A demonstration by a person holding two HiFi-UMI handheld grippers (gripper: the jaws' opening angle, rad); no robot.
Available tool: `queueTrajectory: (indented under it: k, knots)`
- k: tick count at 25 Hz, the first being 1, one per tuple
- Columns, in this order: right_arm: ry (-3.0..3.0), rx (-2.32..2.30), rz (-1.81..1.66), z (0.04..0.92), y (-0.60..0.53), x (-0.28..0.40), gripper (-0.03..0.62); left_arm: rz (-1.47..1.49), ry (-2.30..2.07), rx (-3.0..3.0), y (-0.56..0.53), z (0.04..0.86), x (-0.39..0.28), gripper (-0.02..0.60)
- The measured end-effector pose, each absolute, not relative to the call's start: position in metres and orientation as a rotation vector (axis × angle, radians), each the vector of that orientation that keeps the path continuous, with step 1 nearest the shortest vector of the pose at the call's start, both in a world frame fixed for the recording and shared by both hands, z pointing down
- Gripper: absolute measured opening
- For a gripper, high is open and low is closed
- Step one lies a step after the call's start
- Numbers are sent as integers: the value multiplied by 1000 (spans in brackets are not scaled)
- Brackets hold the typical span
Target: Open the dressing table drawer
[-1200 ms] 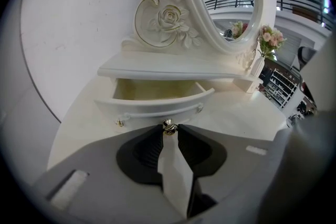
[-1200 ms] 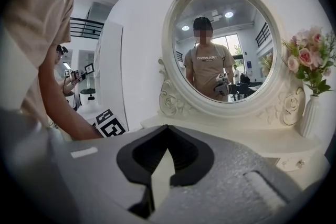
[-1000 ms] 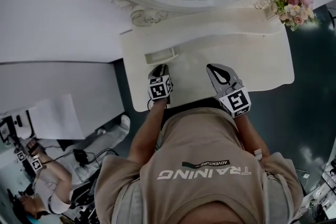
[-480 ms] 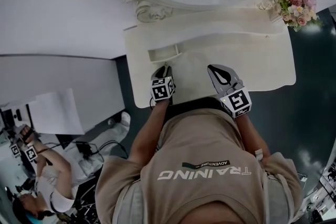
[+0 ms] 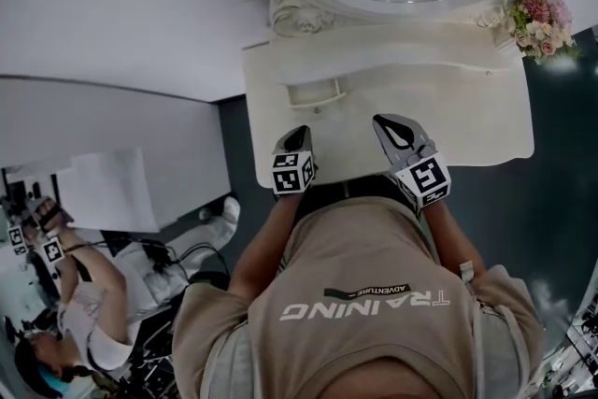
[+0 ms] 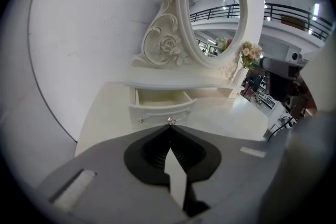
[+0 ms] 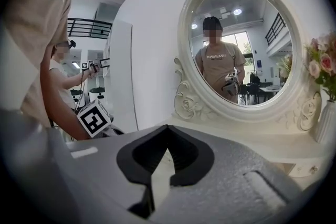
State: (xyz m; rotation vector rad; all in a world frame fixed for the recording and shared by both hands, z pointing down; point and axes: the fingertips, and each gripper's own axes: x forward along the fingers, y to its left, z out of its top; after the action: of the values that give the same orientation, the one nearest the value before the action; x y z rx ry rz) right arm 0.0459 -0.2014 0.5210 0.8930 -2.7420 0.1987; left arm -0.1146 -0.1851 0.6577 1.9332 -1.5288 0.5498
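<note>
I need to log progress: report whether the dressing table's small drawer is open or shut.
Open. The drawer stands pulled forward, its pale inside exposed in the left gripper view and the head view.

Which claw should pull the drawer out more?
Probably left. The left claw points straight at the knob of the open drawer; it just closed, empty. The right claw sits off to the side.
</note>
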Motion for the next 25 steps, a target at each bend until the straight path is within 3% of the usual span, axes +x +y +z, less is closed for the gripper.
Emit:
queueTrajectory:
  k: [15, 25]
  knots:
    - [-2814, 930, 31, 443, -220, 1, 3, 243, -1578, 2232, -216, 484, -153, 17]
    - [-2894, 996, -150, 373, -226, -10, 3, 154, -1609, 2384, -232, 413, -163, 18]
